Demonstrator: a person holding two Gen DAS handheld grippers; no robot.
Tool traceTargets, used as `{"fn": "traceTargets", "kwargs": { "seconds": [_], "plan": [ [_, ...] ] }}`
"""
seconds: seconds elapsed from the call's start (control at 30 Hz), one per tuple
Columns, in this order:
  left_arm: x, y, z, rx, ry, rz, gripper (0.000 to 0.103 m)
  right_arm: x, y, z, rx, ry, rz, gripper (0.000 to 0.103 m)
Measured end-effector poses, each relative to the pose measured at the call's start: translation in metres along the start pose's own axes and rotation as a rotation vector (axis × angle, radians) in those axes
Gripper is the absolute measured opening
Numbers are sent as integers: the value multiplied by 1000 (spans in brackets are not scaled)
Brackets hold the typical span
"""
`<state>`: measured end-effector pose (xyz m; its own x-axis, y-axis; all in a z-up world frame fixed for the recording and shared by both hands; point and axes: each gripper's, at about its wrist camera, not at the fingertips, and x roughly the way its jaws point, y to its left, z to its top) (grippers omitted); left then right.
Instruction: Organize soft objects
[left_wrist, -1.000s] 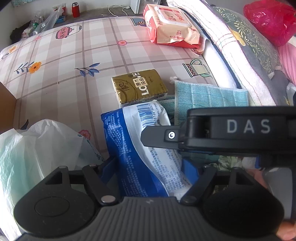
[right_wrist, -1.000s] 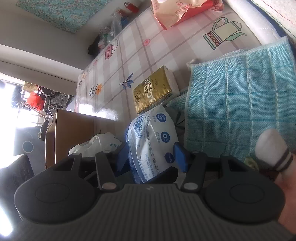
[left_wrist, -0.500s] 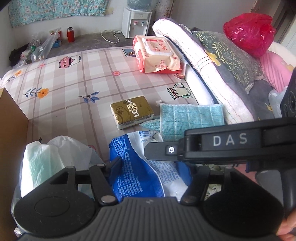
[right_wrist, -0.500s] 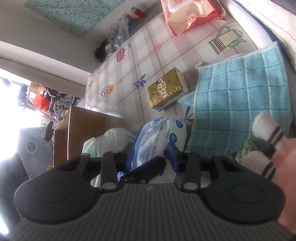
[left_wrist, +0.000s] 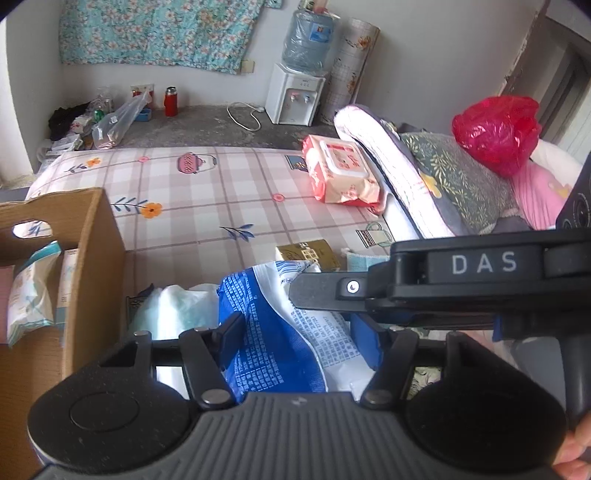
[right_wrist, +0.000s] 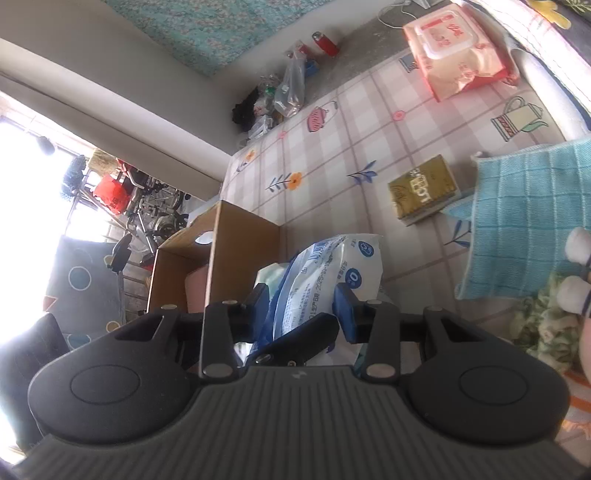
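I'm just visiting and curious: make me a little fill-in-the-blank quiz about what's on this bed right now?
1. Both grippers, left gripper and right gripper, are clamped on a soft pack coloured white and ____.
2. The open box at the bed's edge is made of ____.
3. The gold tissue pack lies beside a folded ____ cloth.
4. The bag on the folded bedding is ____.

Missing words: blue; cardboard; turquoise; red
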<state>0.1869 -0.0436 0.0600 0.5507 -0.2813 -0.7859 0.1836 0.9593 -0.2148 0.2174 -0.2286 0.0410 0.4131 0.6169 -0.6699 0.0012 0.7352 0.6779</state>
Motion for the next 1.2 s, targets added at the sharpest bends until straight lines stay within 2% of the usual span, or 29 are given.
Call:
{"fn": "traceTargets", "kwargs": {
  "seconds": [0.17, 0.23, 0.3, 0.33, 0.4, 0.47, 0.57, 0.67, 0.83, 1.03, 1.2],
  "plan": [
    [-49, 53, -8, -88, -83, 53, 62, 14, 64, -11, -94, 17, 49, 39],
    [-69, 76, -11, -123, -112, 64, 51, 26, 93, -17, -134, 33, 76, 40],
    [-88, 97, -15, -156, -127, 62, 23, 41, 122, -26, -166, 57, 113, 40],
    [-95, 105, -17, -163, -133, 87, 21, 50, 135, -31, -181, 74, 138, 40],
    [-105, 120, -21, -165, -151, 140, 22, 67, 158, -39, -202, 106, 177, 40],
    [-110, 141, -28, -197, -155, 163, 25, 83, 183, -50, -241, 119, 198, 40],
    [-110, 171, -38, -266, -138, 156, 40, 108, 205, -62, -274, 151, 214, 39],
    [-103, 180, -46, -269, -108, 140, 43, 118, 206, -64, -258, 182, 232, 38],
    [-96, 171, -66, -234, -89, 68, 46, 86, 177, -55, -263, 123, 204, 39],
    [-95, 138, -91, -183, -95, -7, 47, 46, 115, -50, -226, 110, 143, 41],
    [-87, 98, -110, -99, -84, -15, 49, 51, 75, -55, -148, 180, 138, 42]
  ]
}}
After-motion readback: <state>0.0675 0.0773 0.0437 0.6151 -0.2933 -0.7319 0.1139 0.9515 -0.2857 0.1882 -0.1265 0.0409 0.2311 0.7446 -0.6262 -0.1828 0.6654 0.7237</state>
